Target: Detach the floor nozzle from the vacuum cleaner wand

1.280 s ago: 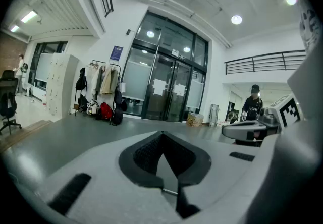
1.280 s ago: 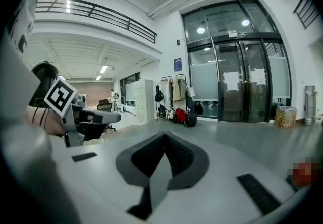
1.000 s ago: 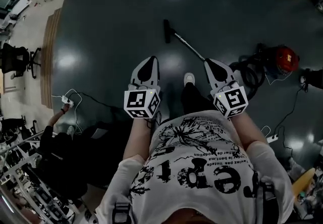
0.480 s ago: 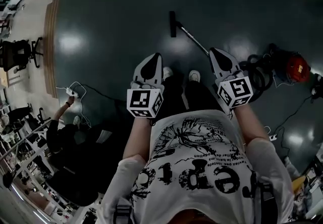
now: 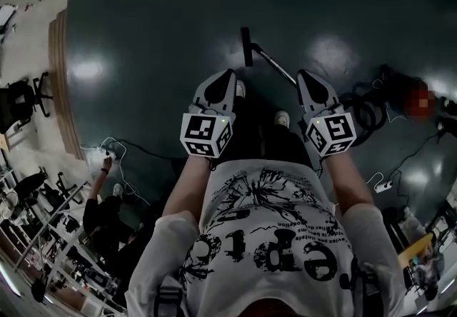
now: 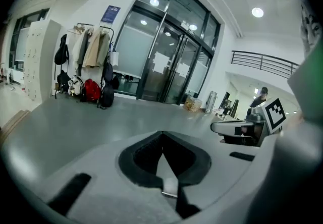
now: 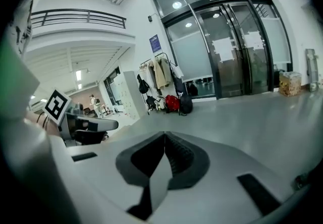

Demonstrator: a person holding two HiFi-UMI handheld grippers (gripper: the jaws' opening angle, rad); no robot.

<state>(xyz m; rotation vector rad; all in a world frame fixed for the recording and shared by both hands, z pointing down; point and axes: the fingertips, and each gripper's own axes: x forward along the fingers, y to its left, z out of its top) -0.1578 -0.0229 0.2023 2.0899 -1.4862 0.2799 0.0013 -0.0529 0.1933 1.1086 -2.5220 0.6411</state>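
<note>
Now floor nozzle [image 5: 246,46] nearer left tool [image 5: 227,78], right tool [image 5: 305,78]; both shut.

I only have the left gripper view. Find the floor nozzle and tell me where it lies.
Observer: In the head view the floor nozzle lies on the floor ahead of the left hand-held gripper, untouched.
Operator: Trace the wand.
Observer: The wand runs from the nozzle toward the right hand-held gripper and is lost from sight behind its tip.
Operator: Report that gripper's jaws.
Observer: Its own view shows them together, nothing between.
</note>
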